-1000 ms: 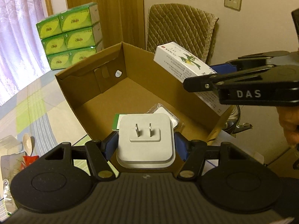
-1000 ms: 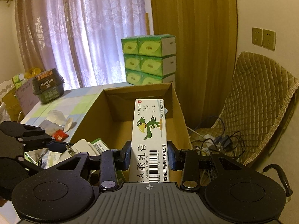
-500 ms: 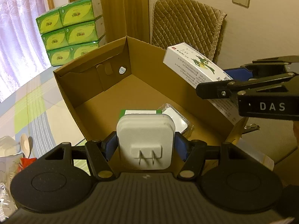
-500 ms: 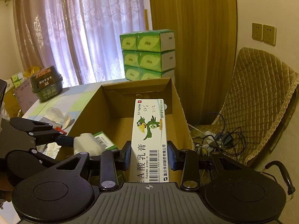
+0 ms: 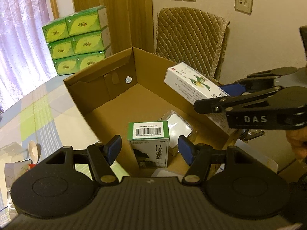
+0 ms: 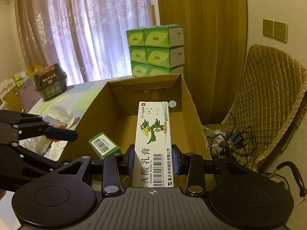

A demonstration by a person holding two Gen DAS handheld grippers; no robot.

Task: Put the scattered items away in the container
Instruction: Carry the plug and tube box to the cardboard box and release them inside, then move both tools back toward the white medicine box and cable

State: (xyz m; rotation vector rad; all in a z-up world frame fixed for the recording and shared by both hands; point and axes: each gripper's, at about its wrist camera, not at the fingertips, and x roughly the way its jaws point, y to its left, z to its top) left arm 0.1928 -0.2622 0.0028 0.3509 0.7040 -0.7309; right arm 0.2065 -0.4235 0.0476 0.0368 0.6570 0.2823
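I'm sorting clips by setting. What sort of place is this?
Probably a home dining or living room: a table with a checked cloth, a quilted chair, sheer curtains and stacked tissue boxes.

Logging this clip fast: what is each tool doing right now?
Left tool: open, empty, above the cardboard box.
Right tool: closed on the white parrot carton.

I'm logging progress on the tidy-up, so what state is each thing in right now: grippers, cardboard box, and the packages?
Left gripper: open, holding nothing.
Right gripper: shut on the parrot carton, held over the box.
Cardboard box: open-topped, on the table.
Green carton: upright in the box.
Clear packet: lying on the box floor.
Spoon: outside the box, on the table.
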